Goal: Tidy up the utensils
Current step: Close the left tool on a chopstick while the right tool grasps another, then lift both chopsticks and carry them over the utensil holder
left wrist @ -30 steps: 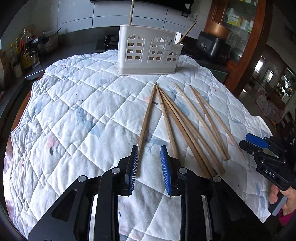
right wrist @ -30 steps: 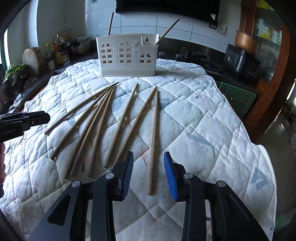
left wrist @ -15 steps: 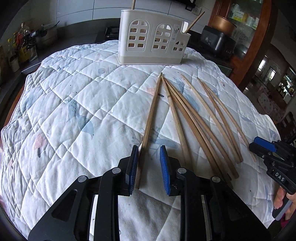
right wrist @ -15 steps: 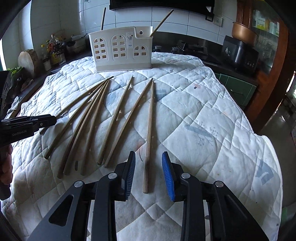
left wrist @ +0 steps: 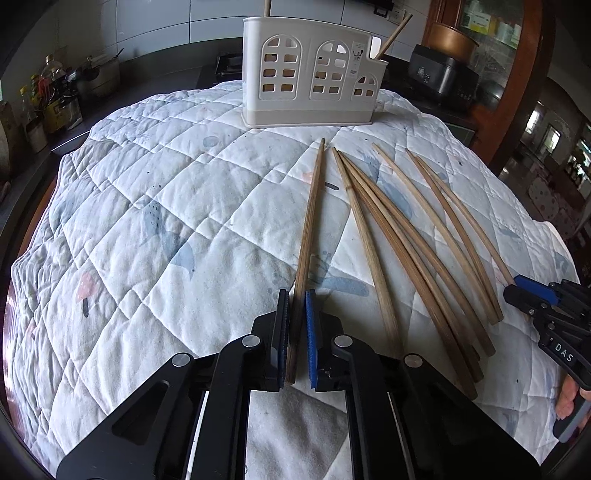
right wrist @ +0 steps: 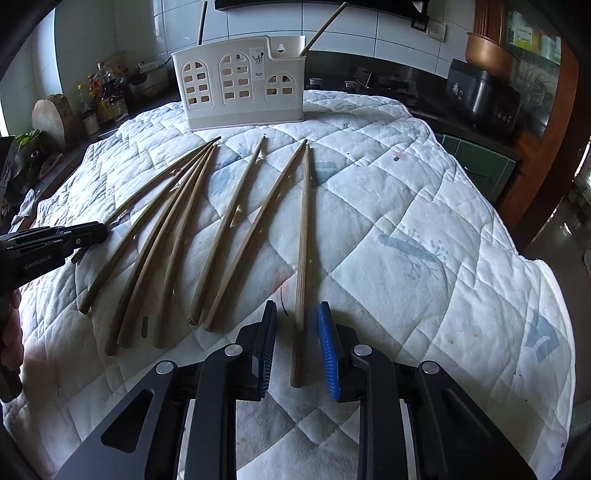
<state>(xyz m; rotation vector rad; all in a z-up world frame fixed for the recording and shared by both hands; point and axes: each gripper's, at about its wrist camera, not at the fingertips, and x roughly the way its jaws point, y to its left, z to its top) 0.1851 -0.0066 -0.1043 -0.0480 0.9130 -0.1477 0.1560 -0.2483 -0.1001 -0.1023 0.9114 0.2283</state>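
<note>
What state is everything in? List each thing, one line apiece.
Left gripper: jaws narrowed around the leftmost wooden chopstick; grip unconfirmed.
Right gripper: open, straddling the rightmost wooden chopstick.
White plastic utensil holder: upright, two chopsticks inside.
Other loose chopsticks: lying flat on the quilt.

Walls: white tiles with a socket
Counter: dark worktop, bottles and a wooden block at its left end
Right side: wooden cabinet, black cooker
Table cover: white quilted cloth
Light: daylight
</note>
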